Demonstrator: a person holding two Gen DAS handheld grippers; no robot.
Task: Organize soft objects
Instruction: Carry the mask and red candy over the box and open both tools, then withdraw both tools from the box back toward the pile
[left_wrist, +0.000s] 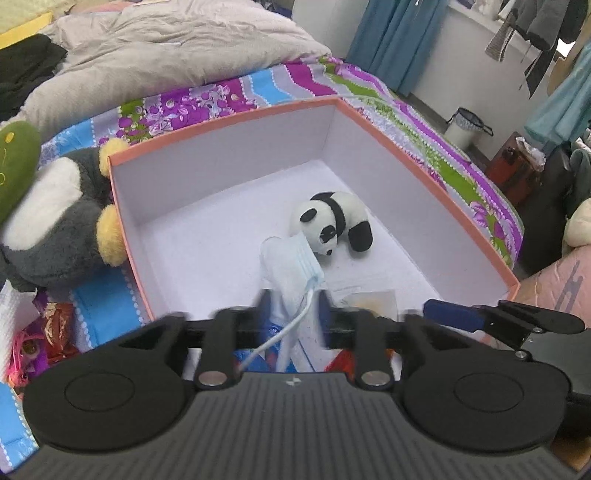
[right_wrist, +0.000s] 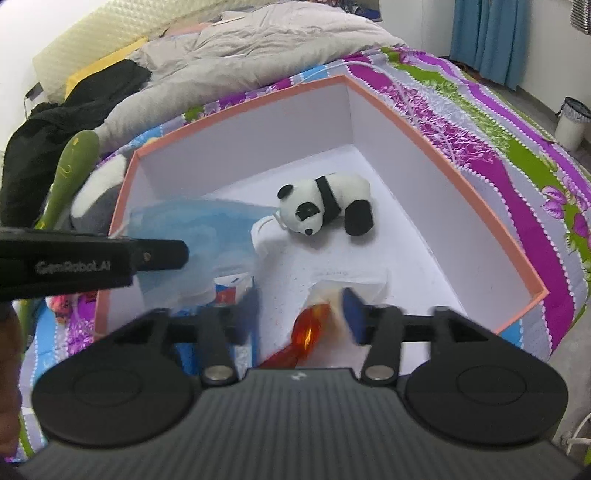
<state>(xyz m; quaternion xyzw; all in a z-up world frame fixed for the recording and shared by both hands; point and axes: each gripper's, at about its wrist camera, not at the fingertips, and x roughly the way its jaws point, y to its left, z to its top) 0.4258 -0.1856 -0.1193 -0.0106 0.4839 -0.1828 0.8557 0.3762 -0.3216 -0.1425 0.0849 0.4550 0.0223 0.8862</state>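
The face mask (left_wrist: 295, 258) hangs in the left tool (left_wrist: 291, 306), clamped on it, long axis running away from the tool toward the panda plush (left_wrist: 332, 221) lying in the box (left_wrist: 424, 177) just ahead. The right tool (right_wrist: 295, 317) stands apart over an orange wrapper (right_wrist: 308, 330). A penguin plush (left_wrist: 55, 221) lies left, outside the box.

bed (left_wrist: 332, 74) striped floral sheet | beige duvet (left_wrist: 166, 48) | blue curtain (left_wrist: 395, 40) | grey floor (left_wrist: 436, 107)

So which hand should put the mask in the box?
Left. The left gripper pinches the mask, which hangs inside the box near the panda. The right gripper is open and grips nothing.
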